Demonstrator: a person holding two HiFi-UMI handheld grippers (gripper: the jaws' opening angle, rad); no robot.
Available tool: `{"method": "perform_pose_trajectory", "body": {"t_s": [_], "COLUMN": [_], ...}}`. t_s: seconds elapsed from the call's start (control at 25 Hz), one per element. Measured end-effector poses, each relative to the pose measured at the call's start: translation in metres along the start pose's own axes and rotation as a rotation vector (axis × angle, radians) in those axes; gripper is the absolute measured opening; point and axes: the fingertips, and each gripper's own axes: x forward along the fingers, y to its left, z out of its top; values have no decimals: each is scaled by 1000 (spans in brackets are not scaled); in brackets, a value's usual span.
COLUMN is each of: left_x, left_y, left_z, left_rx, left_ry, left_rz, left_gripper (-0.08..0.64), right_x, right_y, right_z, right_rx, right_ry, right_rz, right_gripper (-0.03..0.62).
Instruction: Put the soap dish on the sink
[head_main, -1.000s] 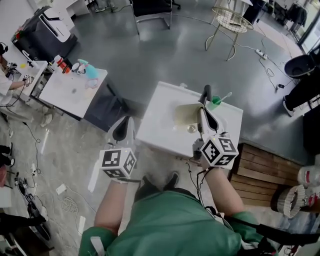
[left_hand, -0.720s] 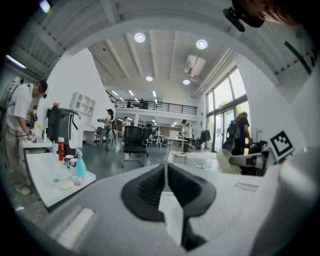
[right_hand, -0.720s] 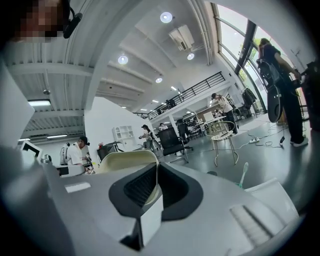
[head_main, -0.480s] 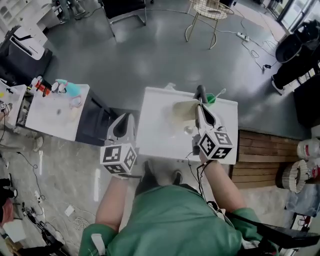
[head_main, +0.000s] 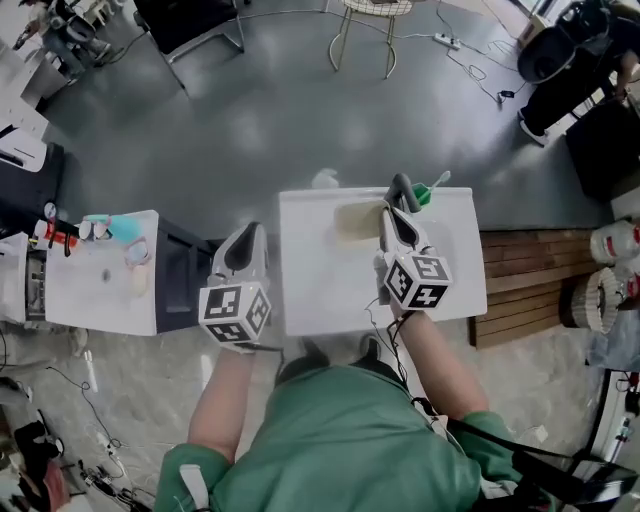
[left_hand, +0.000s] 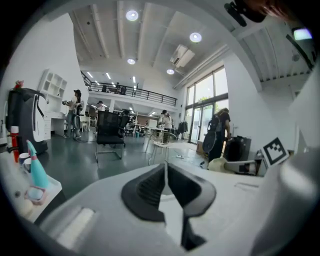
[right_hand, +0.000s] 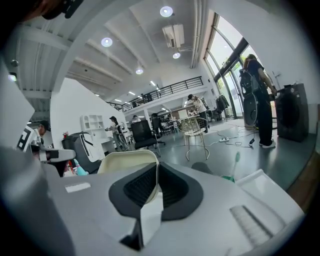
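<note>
The cream soap dish (head_main: 357, 220) is over the back part of the white sink unit (head_main: 320, 290). My right gripper (head_main: 393, 215) is shut on the dish's right rim. In the right gripper view the dish (right_hand: 125, 161) stands behind the left jaw, with its thin edge pinched in my right gripper (right_hand: 158, 182). I cannot tell whether the dish rests on the sink top. My left gripper (head_main: 247, 240) hangs just off the sink's left edge, shut with nothing in it. In the left gripper view, my left gripper (left_hand: 165, 180) has its jaws pressed together.
A dark faucet (head_main: 400, 185) and a green toothbrush holder (head_main: 424, 192) stand at the sink's back right. A white side table (head_main: 90, 290) with a teal bottle (head_main: 124, 229) is to the left. Wooden pallets (head_main: 520, 290) lie to the right, and a wire chair (head_main: 365, 12) stands on the grey floor beyond.
The head view has swung, so the sink now sits squarer and lower in the frame. My right gripper keeps hold of the dish over the sink. My left gripper stays by the sink's left edge.
</note>
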Motion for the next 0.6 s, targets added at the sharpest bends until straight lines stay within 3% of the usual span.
{"method": "perform_pose_trajectory", "body": {"t_s": [0.24, 0.6], "left_x": [25, 37], "left_y": [15, 38], "left_z": [-13, -40], "left_rx": [-2, -20], "left_ry": [53, 111], "left_rz": [-36, -19], "left_gripper": [17, 17], "right_x": [39, 95], "right_y": [-12, -33], "right_z": [-35, -91], "right_rx": [-10, -6], "right_ry": [81, 207], "right_rz": [-57, -104], "right_gripper": [12, 14]}}
